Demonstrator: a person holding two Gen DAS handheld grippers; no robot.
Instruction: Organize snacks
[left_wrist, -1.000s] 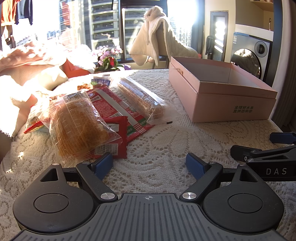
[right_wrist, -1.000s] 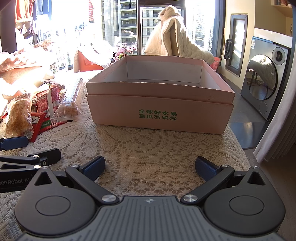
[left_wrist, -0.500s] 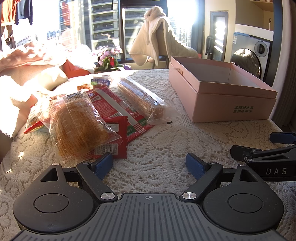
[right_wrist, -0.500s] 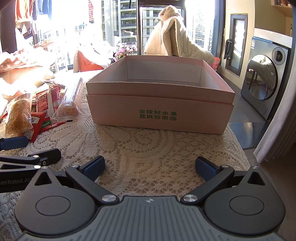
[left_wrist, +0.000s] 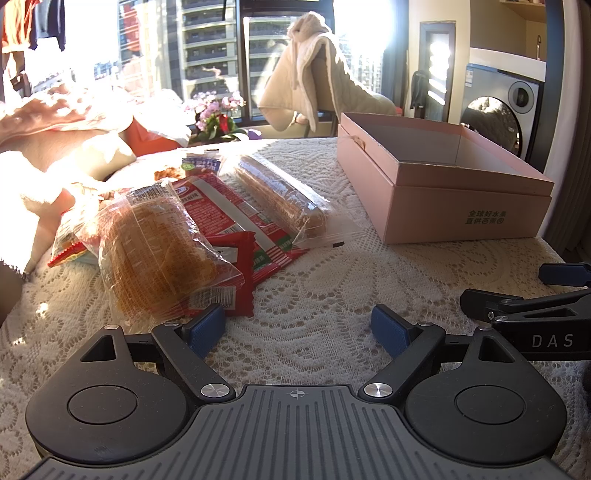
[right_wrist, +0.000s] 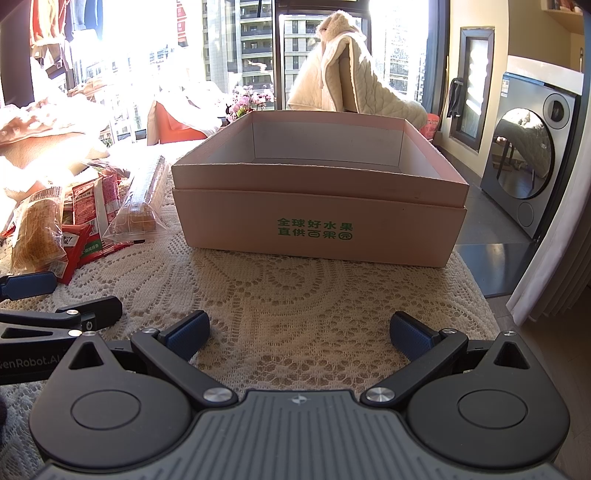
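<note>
The left gripper (left_wrist: 297, 325) is held low over the lace cloth (left_wrist: 332, 295), jaws apart, nothing between them. Its left pad (left_wrist: 205, 326) is seen just beside the bread bag (left_wrist: 155, 254), touching or not cannot be told. The right gripper (right_wrist: 299, 332) is also held low over the cloth, jaws apart and empty, pointed at the pink box (right_wrist: 317, 206). The box is seen open with no snacks visible inside, green print on its front. The snacks are piled left of the box: the bread bag is laid over a small red pack (left_wrist: 240, 273) and a long red pack (left_wrist: 229, 210), and a clear biscuit sleeve (left_wrist: 284, 195) is placed between the red packs and the box. A blue pack (left_wrist: 199, 164) is seen behind the pile. The 2 grippers are set side by side, each seen at the edge of the other's view.
</note>
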